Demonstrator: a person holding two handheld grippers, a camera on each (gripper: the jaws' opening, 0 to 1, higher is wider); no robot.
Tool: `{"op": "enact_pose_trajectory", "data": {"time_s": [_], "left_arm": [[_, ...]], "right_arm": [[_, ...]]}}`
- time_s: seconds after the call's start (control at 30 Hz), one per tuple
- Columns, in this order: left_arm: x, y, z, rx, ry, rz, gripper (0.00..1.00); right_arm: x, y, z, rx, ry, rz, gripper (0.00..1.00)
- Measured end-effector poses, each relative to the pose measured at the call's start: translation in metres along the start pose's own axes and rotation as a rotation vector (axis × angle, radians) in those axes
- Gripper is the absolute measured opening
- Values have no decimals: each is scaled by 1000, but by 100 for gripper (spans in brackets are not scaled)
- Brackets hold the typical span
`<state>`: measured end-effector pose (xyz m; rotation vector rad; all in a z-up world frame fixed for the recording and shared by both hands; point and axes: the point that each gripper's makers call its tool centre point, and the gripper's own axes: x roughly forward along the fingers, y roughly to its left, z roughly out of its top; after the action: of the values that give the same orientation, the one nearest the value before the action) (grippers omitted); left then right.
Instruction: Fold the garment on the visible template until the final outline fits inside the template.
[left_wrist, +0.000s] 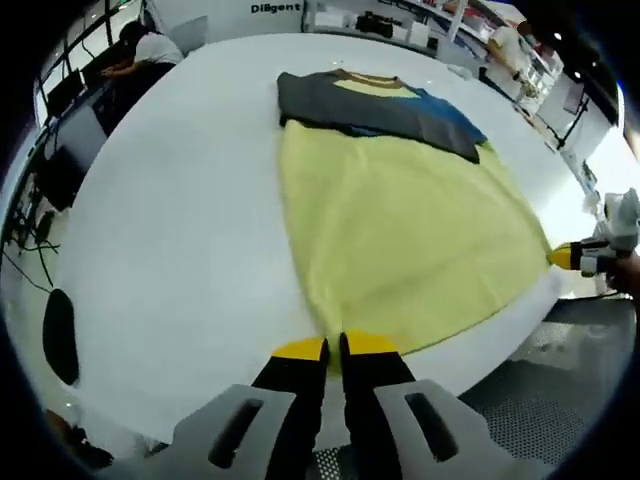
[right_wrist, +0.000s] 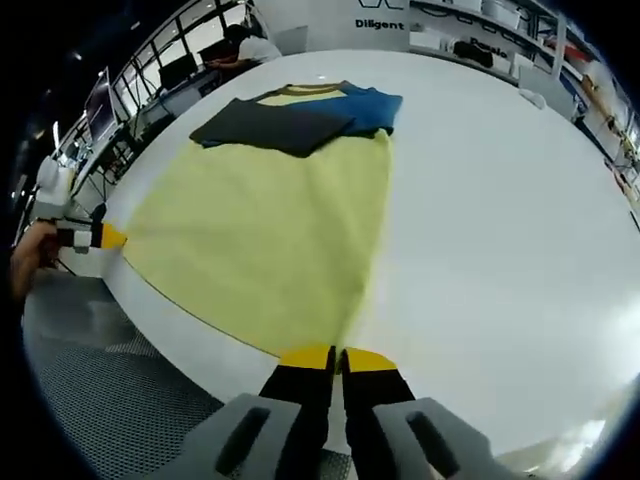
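A yellow garment (left_wrist: 400, 220) lies flat on the white table (left_wrist: 180, 200), its hem toward me. Dark grey sleeves (left_wrist: 370, 105) are folded across its far end, with a blue patch (left_wrist: 445, 108) beside them. My left gripper (left_wrist: 335, 348) is shut on one hem corner at the table's near edge. In the right gripper view the garment (right_wrist: 270, 220) spreads out to the left, and my right gripper (right_wrist: 338, 358) is shut on the other hem corner. Each gripper also appears in the other's view: the right gripper (left_wrist: 585, 257) and the left gripper (right_wrist: 95, 237), both at the cloth's corners.
Perforated metal floor (left_wrist: 540, 400) lies below the table's near edge. A person (left_wrist: 150, 45) sits at desks beyond the far left side. Shelves with boxes (left_wrist: 400, 20) line the back. A black object (left_wrist: 60, 335) sits off the table's left.
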<state>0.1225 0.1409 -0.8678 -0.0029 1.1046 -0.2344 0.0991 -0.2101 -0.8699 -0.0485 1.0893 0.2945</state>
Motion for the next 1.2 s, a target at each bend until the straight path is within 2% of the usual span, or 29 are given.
{"op": "enact_pose_trajectory", "data": {"time_s": [0.1,0.4,0.53,0.7,0.97,1.2], "left_arm": [[-2,-1,-3,60,27,3,10],[-4,-1,-8,87,51,-2,10],[-8,-5,-16,122,86,-30,10],[-13,-10,-30,137,131,-65,10],[-17,-10,-39,165,167,-70,10],[-19,-13,-45,160,177,-90,10]], "right_arm": [[-1,1,-3,-5,20,8,0],[-4,4,-10,-8,58,25,0],[-13,4,-12,32,87,43,0],[-21,7,-23,32,151,62,0],[-21,13,-37,-2,221,68,0],[-23,12,-43,-6,245,63,0]]}}
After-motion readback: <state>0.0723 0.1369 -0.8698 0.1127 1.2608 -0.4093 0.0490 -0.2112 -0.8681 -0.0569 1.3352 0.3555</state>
